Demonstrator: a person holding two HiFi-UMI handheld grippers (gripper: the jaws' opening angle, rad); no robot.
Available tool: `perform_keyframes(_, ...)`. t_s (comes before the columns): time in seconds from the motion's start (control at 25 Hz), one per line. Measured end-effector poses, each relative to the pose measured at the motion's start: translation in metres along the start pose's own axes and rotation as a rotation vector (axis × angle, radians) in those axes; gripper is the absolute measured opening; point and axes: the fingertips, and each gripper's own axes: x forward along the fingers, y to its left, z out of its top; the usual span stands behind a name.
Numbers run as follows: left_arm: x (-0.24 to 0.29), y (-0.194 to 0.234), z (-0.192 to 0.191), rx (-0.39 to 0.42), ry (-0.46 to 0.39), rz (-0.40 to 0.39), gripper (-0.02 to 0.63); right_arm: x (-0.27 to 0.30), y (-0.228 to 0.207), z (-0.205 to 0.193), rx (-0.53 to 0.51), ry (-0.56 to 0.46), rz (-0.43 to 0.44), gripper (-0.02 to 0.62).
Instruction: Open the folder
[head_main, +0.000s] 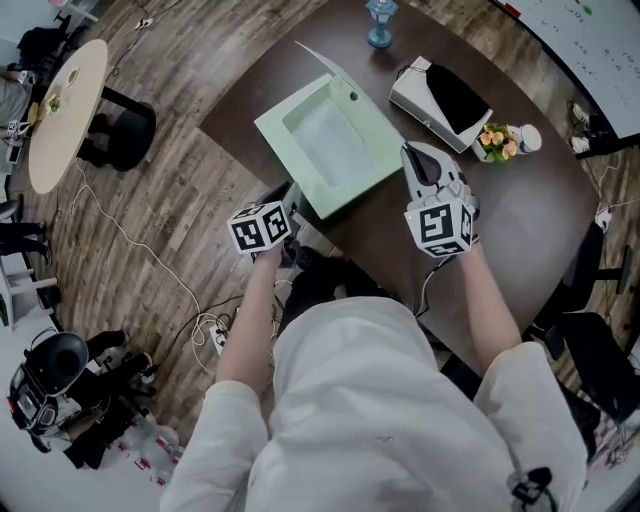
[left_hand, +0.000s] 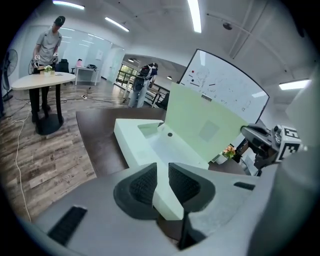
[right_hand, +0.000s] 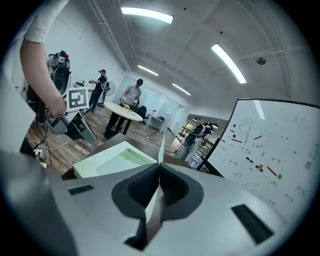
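Folder (head_main: 335, 150) is sitting by the tabletop's (head_main: 520, 220) near edge. We're pinching its thin lid (left_hand: 205, 125) w/ the right gripper (right_hand: 159, 172), jaws nearly together; left gripper (left_hand: 162, 172) is clamping the near corner. Prob. light; lid is looking bendy, so we're gripping edges only, gently.

Pale green plastic box folder (head_main: 330, 150) on dark brown round wooden table (head_main: 520, 230). Behind it: blue glass vase (head_main: 381, 22). To its right: white case with black lining (head_main: 440, 100), then small pot of flowers (head_main: 500, 140). Left gripper (left_hand: 161, 185) at folder's near corner, right gripper (right_hand: 159, 187) at its right edge.
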Motion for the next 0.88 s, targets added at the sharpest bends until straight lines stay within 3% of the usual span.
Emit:
perform_keyframes(0.4, -0.003, -0.074, 0.03, 0.029, -0.09, -0.13, 0.072, 0.003, -0.034, -0.018, 0.233, 0.025, -0.076, 0.006)
perform_keyframes(0.88, -0.003, -0.126, 0.049, 0.088, -0.128, -0.218, 0.067, 0.004, -0.075, -0.066, 0.402, 0.135, -0.184, 0.006)
